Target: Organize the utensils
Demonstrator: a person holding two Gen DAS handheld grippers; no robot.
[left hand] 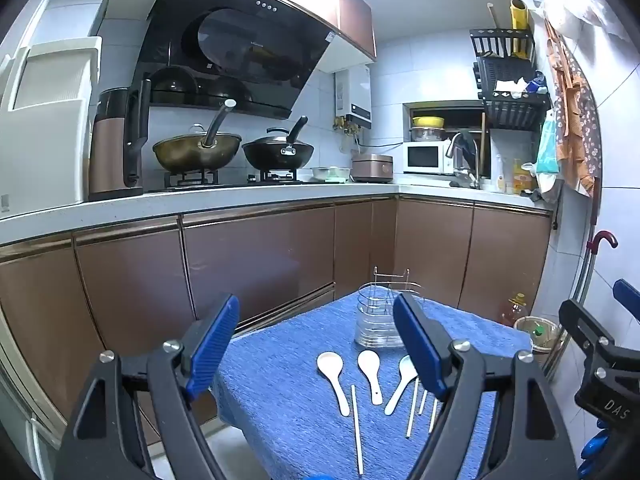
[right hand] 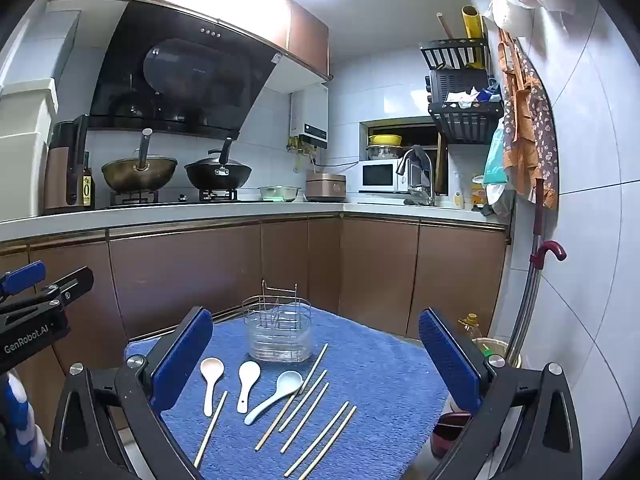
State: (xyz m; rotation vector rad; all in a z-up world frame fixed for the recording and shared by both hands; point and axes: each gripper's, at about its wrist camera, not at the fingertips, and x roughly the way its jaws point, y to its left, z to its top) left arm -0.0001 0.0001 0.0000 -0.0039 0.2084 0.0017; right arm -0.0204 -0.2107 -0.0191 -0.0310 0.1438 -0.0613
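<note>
Blue towel [right hand: 380,380]: covers the small table and carries every task item; the kitchen counter stands well behind it.
Utensil holder [right hand: 280,334]: clear tub with a wire divider, upright at the far middle of the towel, nothing in it.
Right gripper [right hand: 316,364]: jaws spread wide with nothing between the pads, hovering above the near edge of the towel and aimed a little downward toward the holder.
Left gripper [left hand: 316,348]: jaws likewise wide apart and empty, hovering at the near-left of the towel, also tipped slightly down toward the holder.
Spoons [right hand: 248,384]: three pale spoons lie flat just in front of the holder, bowls toward it and handles running back toward the grippers; the rightmost one slants.
Chopsticks [right hand: 316,420]: six or so loose sticks lie nearer than the spoons; one is left of the spoons, the rest are fanned to their right.
Key relation: the sticks' long axes run roughly toward the holder, so they point along the grippers' line of sight, not across it.
Nearer hand: the right gripper looks closer to the main fan; the left is closer to the lone stick and leftmost spoon.
Likely next need: dropping the jaws across a handle, probably with the wrist pitched further down.
</note>
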